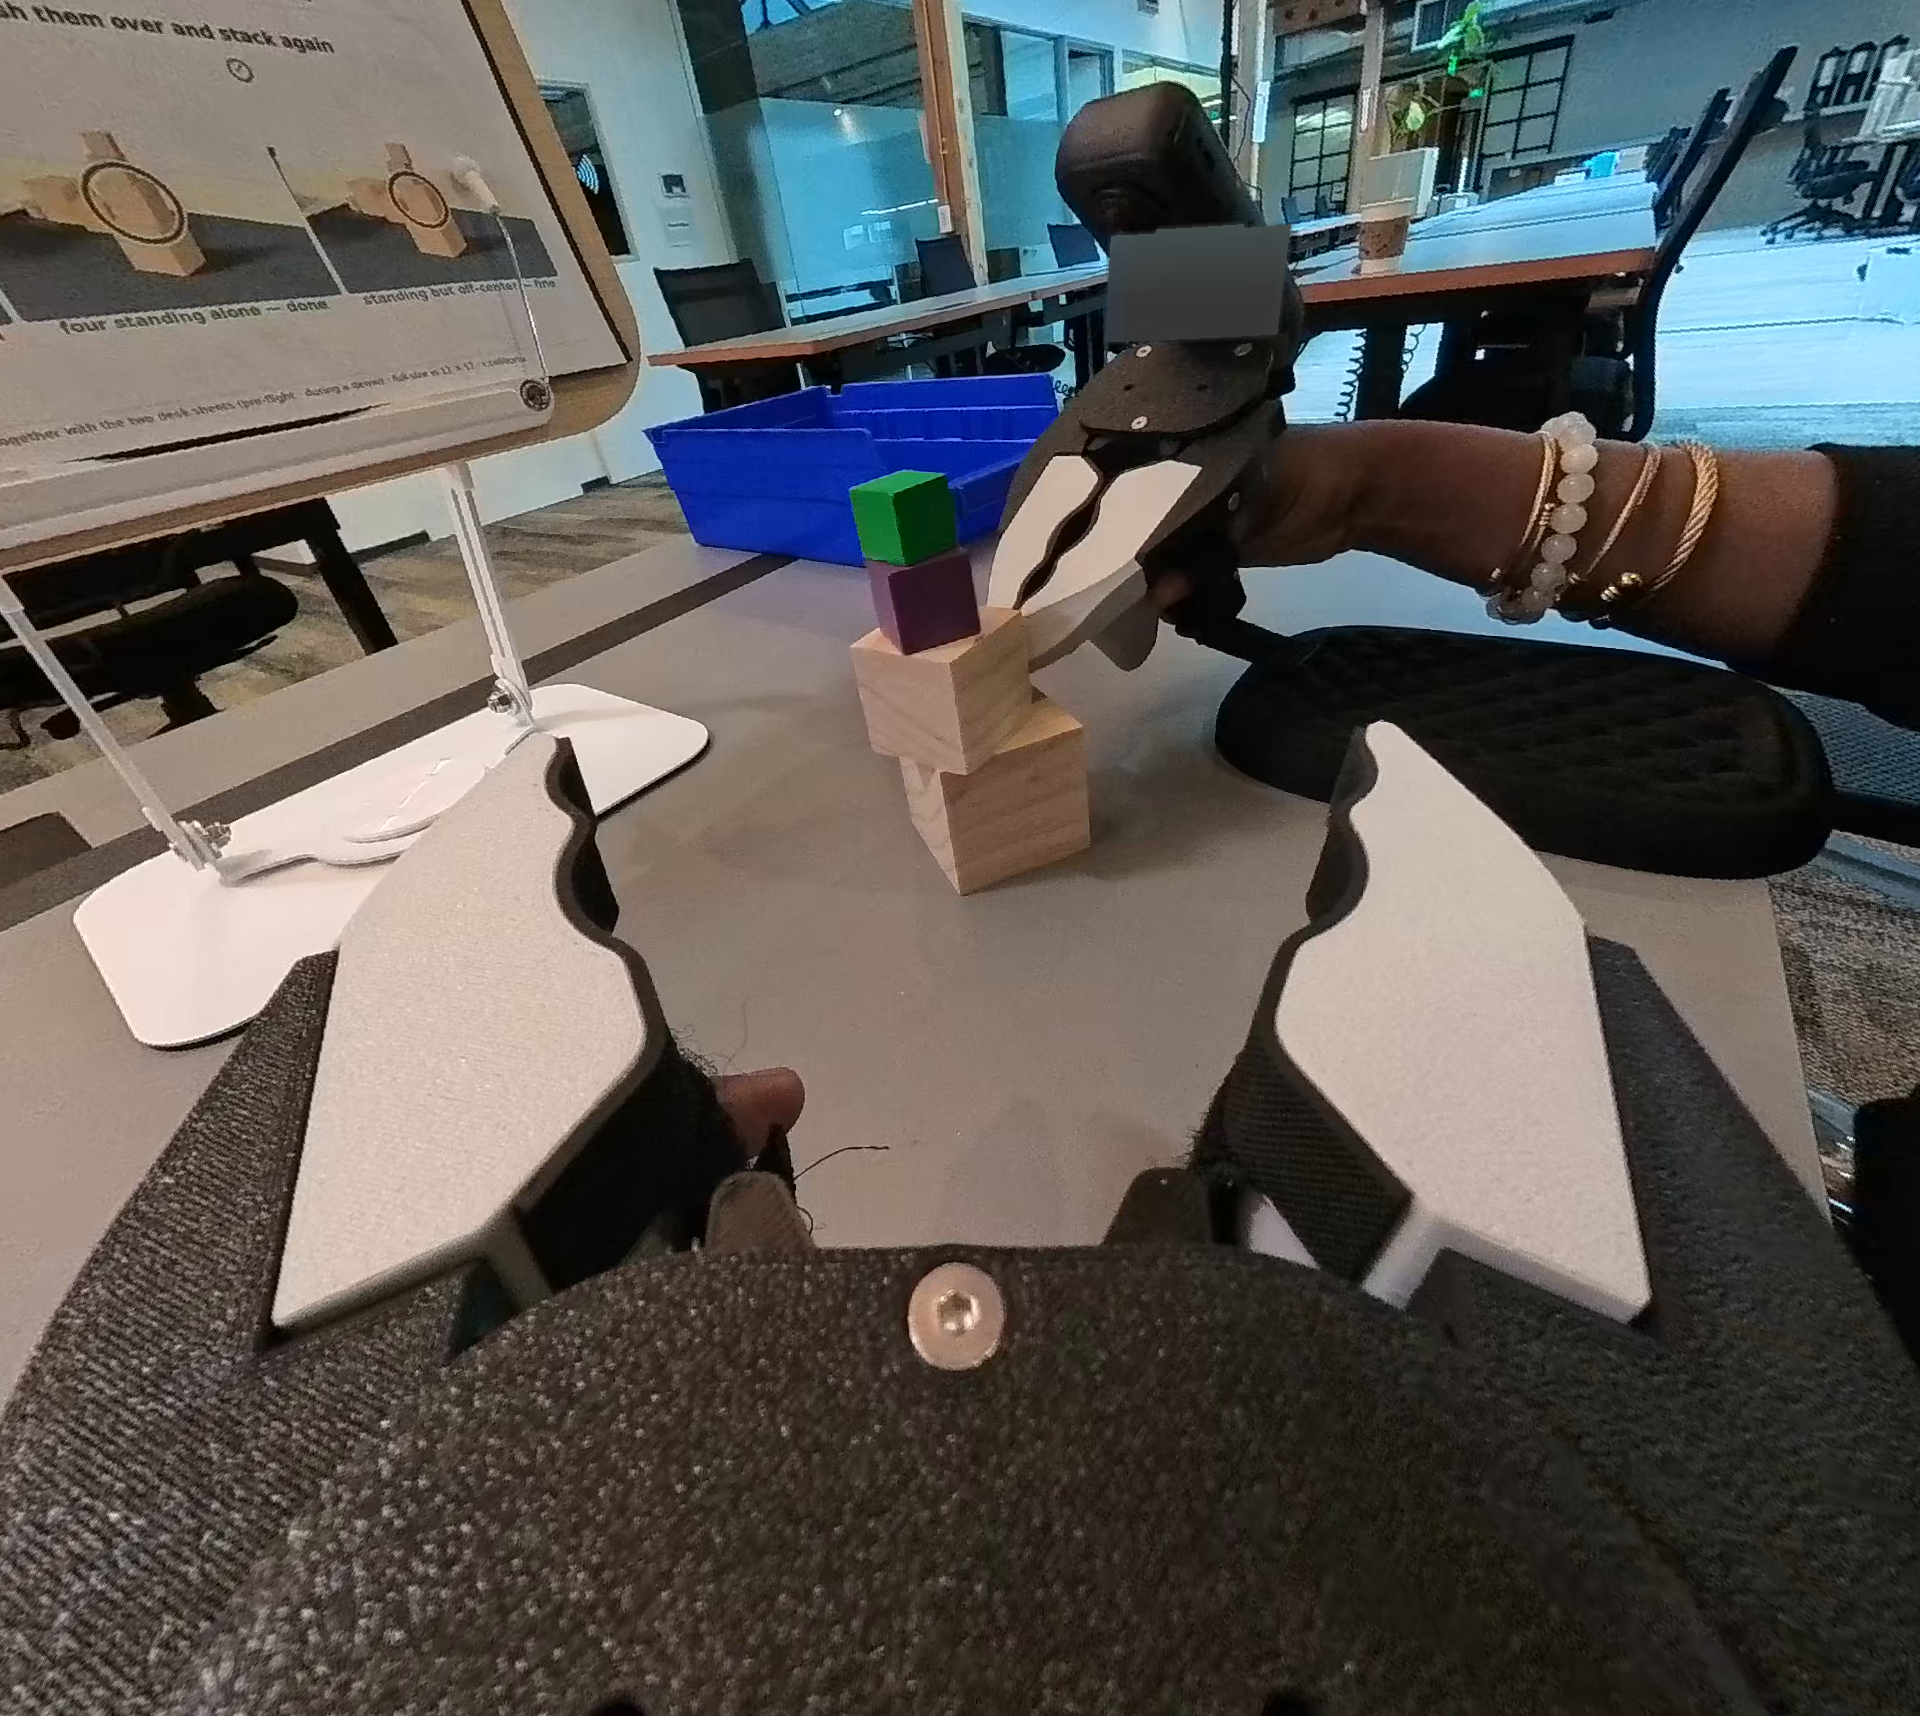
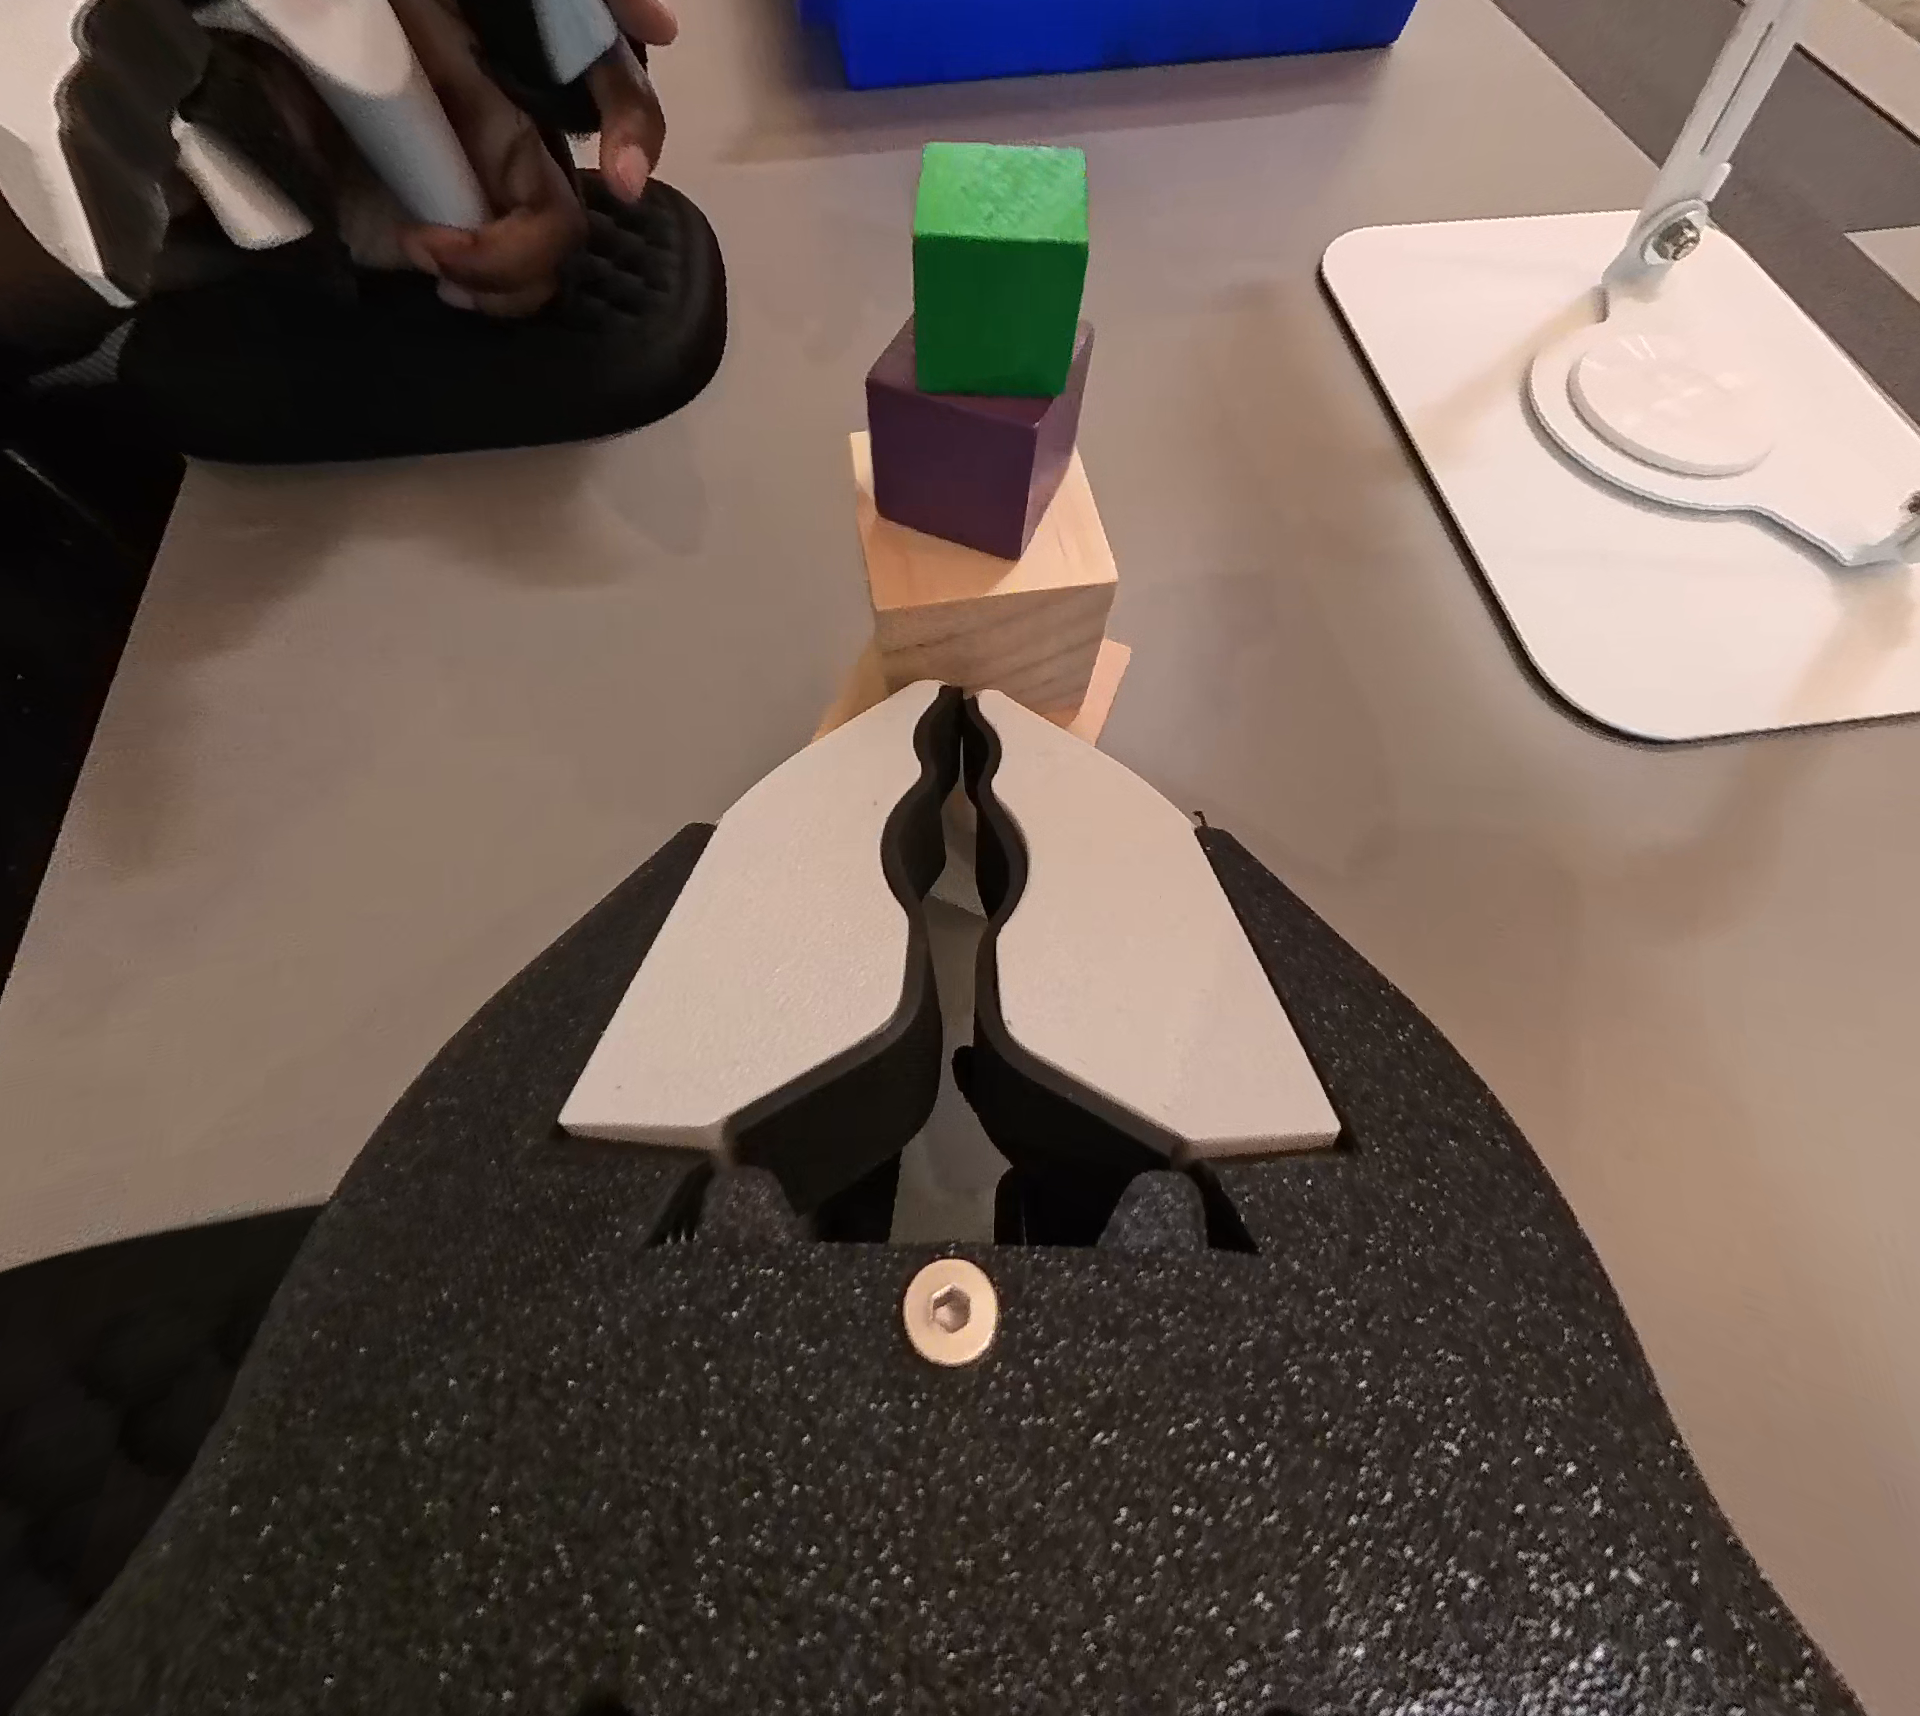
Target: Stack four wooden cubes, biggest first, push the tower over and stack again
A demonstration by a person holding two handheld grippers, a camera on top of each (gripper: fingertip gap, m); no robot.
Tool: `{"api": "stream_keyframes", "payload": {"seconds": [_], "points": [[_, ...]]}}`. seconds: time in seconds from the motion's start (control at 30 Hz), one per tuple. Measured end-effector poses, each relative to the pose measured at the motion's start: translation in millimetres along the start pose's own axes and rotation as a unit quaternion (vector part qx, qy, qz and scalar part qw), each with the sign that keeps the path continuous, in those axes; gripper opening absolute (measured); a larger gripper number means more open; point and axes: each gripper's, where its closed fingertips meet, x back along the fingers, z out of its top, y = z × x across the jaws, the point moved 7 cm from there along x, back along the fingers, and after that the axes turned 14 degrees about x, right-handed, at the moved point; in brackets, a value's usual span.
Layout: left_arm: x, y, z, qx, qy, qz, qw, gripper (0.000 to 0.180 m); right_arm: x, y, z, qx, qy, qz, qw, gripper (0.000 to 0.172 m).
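Note:
A tower of cubes stands on the grey table [image 1: 790, 960]: a green cube [image 1: 902, 516] on a purple cube [image 1: 923, 601] on two larger wooden cubes, the upper one [image 1: 940, 690] shifted off the lower one [image 1: 1003, 799]. In the right wrist view the green cube [image 2: 1000, 269], purple cube [image 2: 971, 445] and upper wooden cube [image 2: 992, 617] rise just ahead. My right gripper [image 2: 958, 702] is shut with nothing between its pads, its tips at the upper wooden cube's side; it also shows in the left wrist view [image 1: 1023, 601]. My left gripper [image 1: 961, 793] is wide open, short of the tower, holding nothing.
A blue bin [image 1: 831, 471] stands behind the tower. A white stand base [image 1: 312, 877] carries an instruction board [image 1: 239, 108] at left. A black padded chair part [image 1: 1517, 741] lies at the table's right edge. The left gripper also shows in the right wrist view [image 2: 312, 56].

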Motion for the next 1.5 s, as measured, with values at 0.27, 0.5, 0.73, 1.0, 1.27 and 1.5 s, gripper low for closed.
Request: {"api": "stream_keyframes", "payload": {"seconds": [0.27,0.5,0.73,1.0,1.27,1.5], "points": [[-0.1,0.2,0.0,-0.001,0.000,-0.001,1.000,0.131,-4.0,0.2,3.7,0.003,0.004,0.003,1.000,0.000],[0.0,0.3,0.0,-0.001,0.000,-0.001,1.000,0.130,-6.9,-0.1,7.9,0.007,0.007,0.005,1.000,0.000],[0.0,0.3,0.0,-0.001,0.000,-0.002,1.000,0.130,-10.2,-0.6,11.5,0.011,0.007,0.010,1.000,0.000],[0.1,0.2,0.0,0.000,0.000,-0.002,1.000,0.129,-10.5,-0.4,14.0,0.012,0.014,0.010,1.000,0.000],[-0.1,0.3,-0.2,0.000,-0.001,-0.003,1.000,0.129,-4.1,0.3,19.9,0.001,0.045,-0.008,0.999,0.042],[-0.2,0.2,-0.3,0.000,-0.001,-0.003,1.000,0.129,2.6,2.9,27.1,-0.004,0.063,-0.073,0.995,0.103]]}}
